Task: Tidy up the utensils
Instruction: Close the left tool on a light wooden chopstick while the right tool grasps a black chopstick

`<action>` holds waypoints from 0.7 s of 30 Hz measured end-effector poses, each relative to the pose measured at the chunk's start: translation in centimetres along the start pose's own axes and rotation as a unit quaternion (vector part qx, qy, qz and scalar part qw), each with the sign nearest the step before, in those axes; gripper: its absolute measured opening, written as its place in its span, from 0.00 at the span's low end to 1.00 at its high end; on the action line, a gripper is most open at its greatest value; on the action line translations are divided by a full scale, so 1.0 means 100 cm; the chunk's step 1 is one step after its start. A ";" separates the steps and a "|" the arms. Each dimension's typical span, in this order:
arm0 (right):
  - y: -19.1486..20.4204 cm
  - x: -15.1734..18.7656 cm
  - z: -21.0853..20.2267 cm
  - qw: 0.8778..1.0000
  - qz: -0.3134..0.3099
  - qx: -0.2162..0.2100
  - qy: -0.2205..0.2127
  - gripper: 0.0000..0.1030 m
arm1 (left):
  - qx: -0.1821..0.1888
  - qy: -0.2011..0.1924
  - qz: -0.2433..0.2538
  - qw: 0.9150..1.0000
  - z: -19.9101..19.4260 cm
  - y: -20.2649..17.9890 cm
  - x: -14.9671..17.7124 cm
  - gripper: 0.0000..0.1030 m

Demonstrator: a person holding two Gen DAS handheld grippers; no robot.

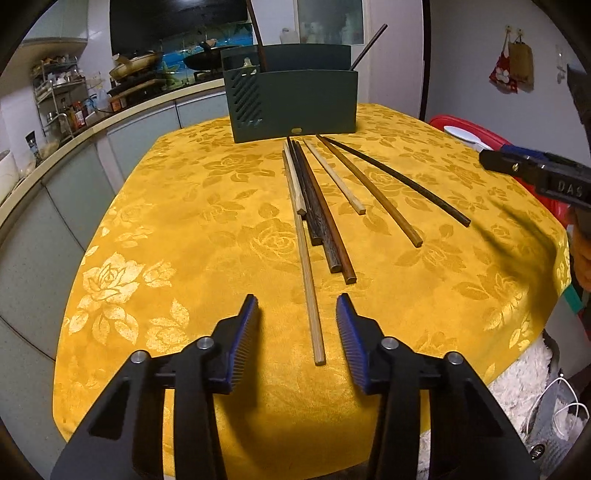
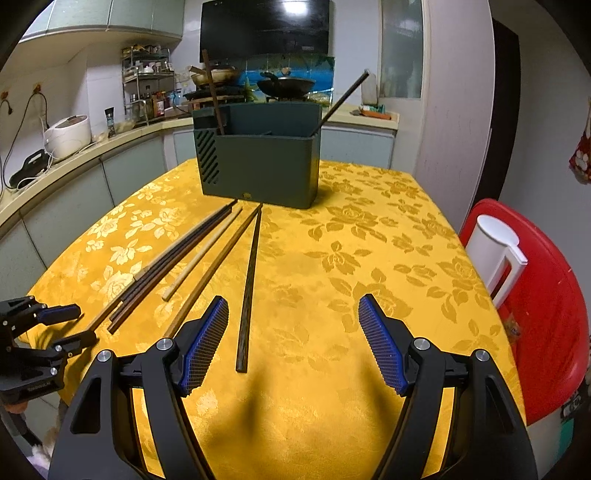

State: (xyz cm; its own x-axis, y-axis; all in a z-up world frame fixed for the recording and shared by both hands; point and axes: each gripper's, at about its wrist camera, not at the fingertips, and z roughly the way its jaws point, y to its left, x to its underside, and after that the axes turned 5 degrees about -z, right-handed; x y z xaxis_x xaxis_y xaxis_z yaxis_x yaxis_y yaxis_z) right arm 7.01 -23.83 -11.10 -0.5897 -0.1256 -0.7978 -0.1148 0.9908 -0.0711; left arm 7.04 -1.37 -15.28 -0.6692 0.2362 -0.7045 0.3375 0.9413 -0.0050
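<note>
Several chopsticks lie on the yellow tablecloth [image 1: 166,240] in front of a dark green utensil holder [image 1: 291,99], which holds two dark chopsticks [image 1: 258,33]. My left gripper [image 1: 297,306] is open and empty, with the near end of a long light chopstick [image 1: 308,273] between its fingers, below them. My right gripper [image 2: 293,306] is open and empty; a dark chopstick [image 2: 249,291] lies by its left finger. The holder [image 2: 258,166] and the other chopsticks [image 2: 177,258] show in the right wrist view. Each gripper shows in the other's view, the right [image 1: 491,160] and the left [image 2: 79,323].
A red tub [image 2: 546,314] with a white container [image 2: 495,254] stands right of the table. A kitchen counter [image 2: 74,162] with a rice cooker and a spice rack runs along the left and back. The table's front edge is close under both grippers.
</note>
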 end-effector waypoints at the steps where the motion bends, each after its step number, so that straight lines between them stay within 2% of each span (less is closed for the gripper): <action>1: 0.001 0.002 0.001 1.000 -0.002 -0.001 0.001 0.69 | -0.002 -0.001 0.001 1.000 0.000 0.000 0.000 0.32; 2: 0.004 0.004 0.003 1.000 -0.007 -0.002 0.003 0.69 | -0.006 -0.001 0.003 1.000 0.000 0.000 0.000 0.25; 4: 0.009 0.007 0.005 1.000 -0.014 -0.004 0.006 0.69 | -0.018 -0.001 -0.001 1.000 0.002 0.004 -0.002 0.19; 9: 0.025 0.019 0.014 0.999 -0.040 -0.014 0.014 0.67 | -0.027 0.003 -0.031 0.999 0.003 0.018 -0.005 0.18; 12: 0.032 0.024 0.023 0.998 -0.054 -0.019 0.024 0.57 | -0.024 0.002 -0.036 0.999 0.002 0.019 -0.005 0.18; 16: 0.037 0.030 0.034 0.997 -0.058 -0.019 0.037 0.50 | -0.020 0.001 -0.039 0.999 0.003 0.019 -0.005 0.17; 19: 0.037 0.031 0.035 0.998 -0.053 -0.022 0.029 0.45 | -0.010 0.002 -0.047 0.999 0.002 0.021 -0.005 0.17; 21: 0.037 0.031 0.036 0.998 -0.047 -0.033 0.026 0.33 | -0.005 0.003 -0.053 0.999 0.002 0.022 -0.005 0.17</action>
State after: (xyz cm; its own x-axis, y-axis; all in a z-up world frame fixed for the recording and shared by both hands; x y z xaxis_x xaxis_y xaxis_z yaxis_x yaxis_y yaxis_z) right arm 7.67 -20.37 -16.03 -0.6144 -0.2226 -0.7569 -0.2240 0.9691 -0.1032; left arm 8.26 0.54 -15.10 -0.7040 0.1370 -0.6969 0.2590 0.9632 -0.0723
